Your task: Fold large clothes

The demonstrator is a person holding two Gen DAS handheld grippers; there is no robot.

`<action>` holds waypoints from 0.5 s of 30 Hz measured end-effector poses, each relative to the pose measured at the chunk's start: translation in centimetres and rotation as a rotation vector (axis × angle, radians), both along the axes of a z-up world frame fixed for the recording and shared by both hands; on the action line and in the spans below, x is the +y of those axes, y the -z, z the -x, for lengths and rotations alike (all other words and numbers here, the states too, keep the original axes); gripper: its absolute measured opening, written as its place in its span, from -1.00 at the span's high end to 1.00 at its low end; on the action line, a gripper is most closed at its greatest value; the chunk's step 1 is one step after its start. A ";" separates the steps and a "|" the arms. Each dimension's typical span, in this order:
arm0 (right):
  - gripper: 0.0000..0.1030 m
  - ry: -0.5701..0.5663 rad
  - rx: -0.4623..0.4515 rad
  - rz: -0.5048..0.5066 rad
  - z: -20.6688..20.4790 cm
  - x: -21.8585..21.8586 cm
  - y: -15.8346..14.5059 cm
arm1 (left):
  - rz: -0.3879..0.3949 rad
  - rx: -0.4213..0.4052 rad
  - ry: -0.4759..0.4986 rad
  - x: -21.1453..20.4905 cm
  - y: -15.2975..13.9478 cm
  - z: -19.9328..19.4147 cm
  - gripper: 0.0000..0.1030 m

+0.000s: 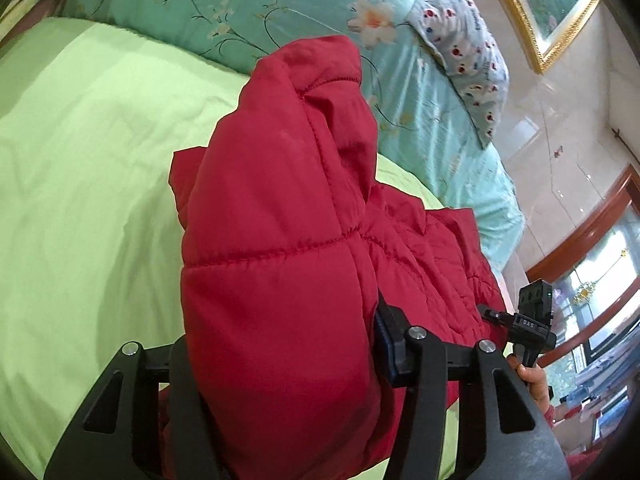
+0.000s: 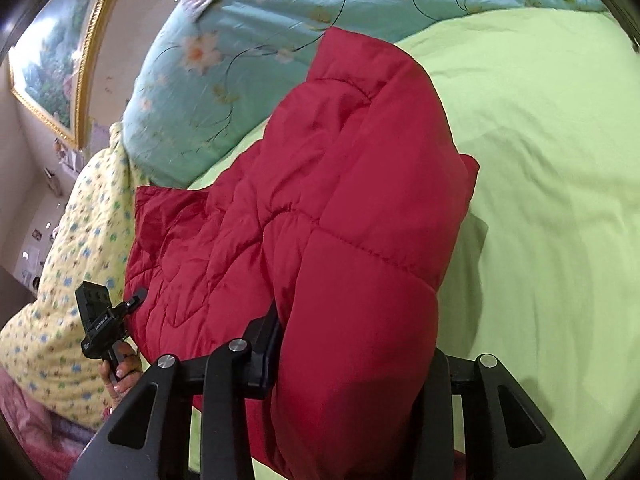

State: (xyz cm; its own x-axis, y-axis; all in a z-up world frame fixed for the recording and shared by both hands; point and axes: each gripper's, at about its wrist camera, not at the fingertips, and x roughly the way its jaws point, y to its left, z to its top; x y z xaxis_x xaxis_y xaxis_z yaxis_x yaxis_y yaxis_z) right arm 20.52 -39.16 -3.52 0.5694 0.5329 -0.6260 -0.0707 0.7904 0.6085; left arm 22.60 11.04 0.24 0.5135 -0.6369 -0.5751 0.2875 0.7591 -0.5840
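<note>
Two grippers are seen, and each one is clamped on a thick fold of the same red coat.

In the left wrist view, the left gripper (image 1: 286,364) has its jaws pressed on a puffy roll of the coat (image 1: 280,208). The roll is held up off the green sheet (image 1: 80,168) and its long side runs away from the camera, toward the blue quilt (image 1: 256,4). The rest of the coat is spread flat to the right, up to the bed's right edge. The right gripper (image 1: 532,320) and the hand (image 1: 534,380) around it are seen past that edge. A lot of bare sheet is left open on the left. A dotted pillow (image 1: 464,56) is leaned on the quilt.

In the right wrist view, the right gripper (image 2: 356,364) has its jaws shut tight on another roll of the coat (image 2: 360,200). This roll also points away, toward the quilt (image 2: 240,52). The flat part is spread to the left, and its edge is right beside a yellow blanket (image 2: 68,280). The left gripper (image 2: 98,320) is seen there, held in a hand (image 2: 120,368). The sheet (image 2: 552,160) is wide open on the right.
</note>
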 end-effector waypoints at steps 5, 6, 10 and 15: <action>0.24 0.005 0.002 -0.029 3.5 0.1 0.5 | 0.006 0.010 0.006 0.7 0.5 4.6 0.00; 0.24 0.006 0.001 -0.035 4.0 0.1 0.5 | 0.007 0.011 0.006 0.8 0.5 5.2 0.00; 0.21 0.020 0.001 -0.017 4.7 0.4 1.0 | -0.014 0.016 -0.005 0.7 1.2 6.4 0.00; 0.02 0.059 -0.006 0.038 4.0 0.9 1.5 | -0.156 0.014 -0.054 -0.6 2.6 5.5 -0.04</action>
